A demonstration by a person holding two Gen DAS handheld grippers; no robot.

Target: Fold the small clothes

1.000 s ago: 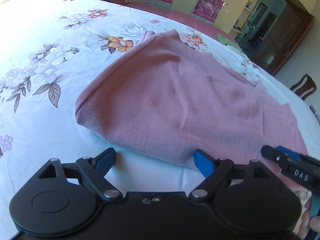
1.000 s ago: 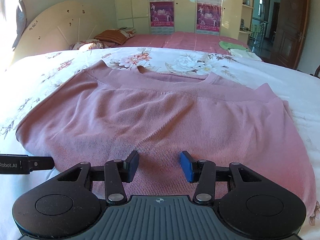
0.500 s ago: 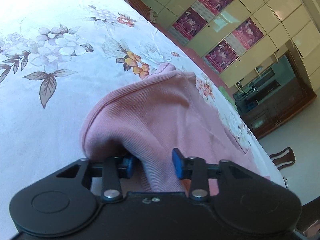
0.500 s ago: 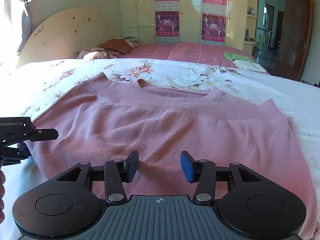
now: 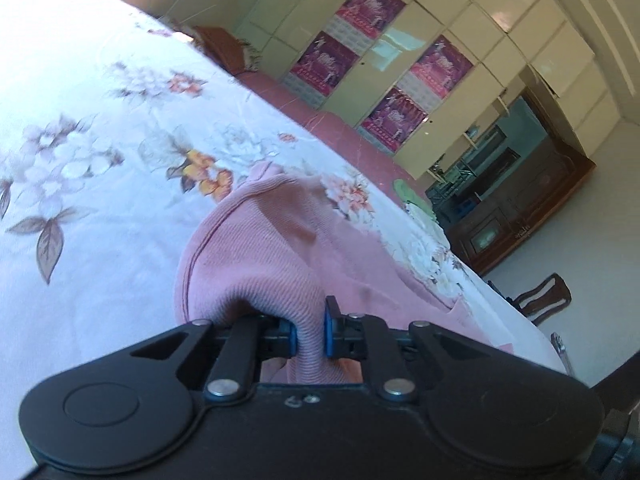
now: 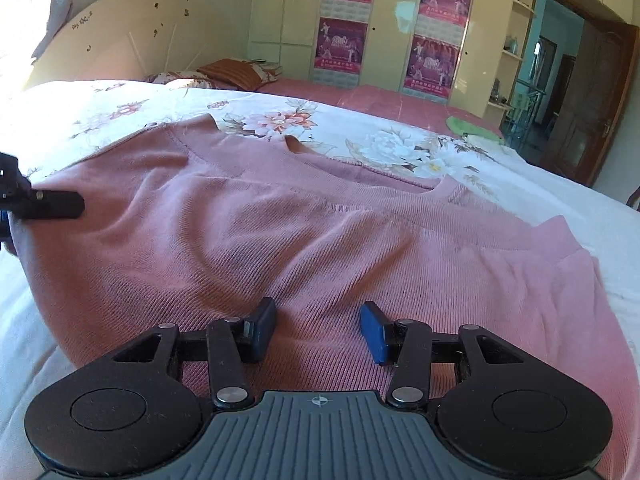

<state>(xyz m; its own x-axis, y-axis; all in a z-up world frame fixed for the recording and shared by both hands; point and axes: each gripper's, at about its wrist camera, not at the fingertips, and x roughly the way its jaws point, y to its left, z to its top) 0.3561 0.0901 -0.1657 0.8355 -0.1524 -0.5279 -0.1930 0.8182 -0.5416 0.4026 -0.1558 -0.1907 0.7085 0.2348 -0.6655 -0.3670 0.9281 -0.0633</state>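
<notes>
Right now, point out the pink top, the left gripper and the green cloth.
pink top [image 6: 280, 240], right wrist view, middle of its spread front.
left gripper [image 5: 311, 330], left wrist view, between pads pinching fabric.
green cloth [image 6: 472, 128], right wrist view, its middle.

left gripper [image 5: 311, 330] fingers just closing, pinched together; right gripper [image 6: 318, 330] fingers apart, tilted downward

Both wrist views look low and close across the pink top [image 6: 280, 232] toward the wardrobe [image 6: 384, 20].

R tongs [image 6: 318, 330] agape, over pink top [image 6: 280, 232]
</notes>
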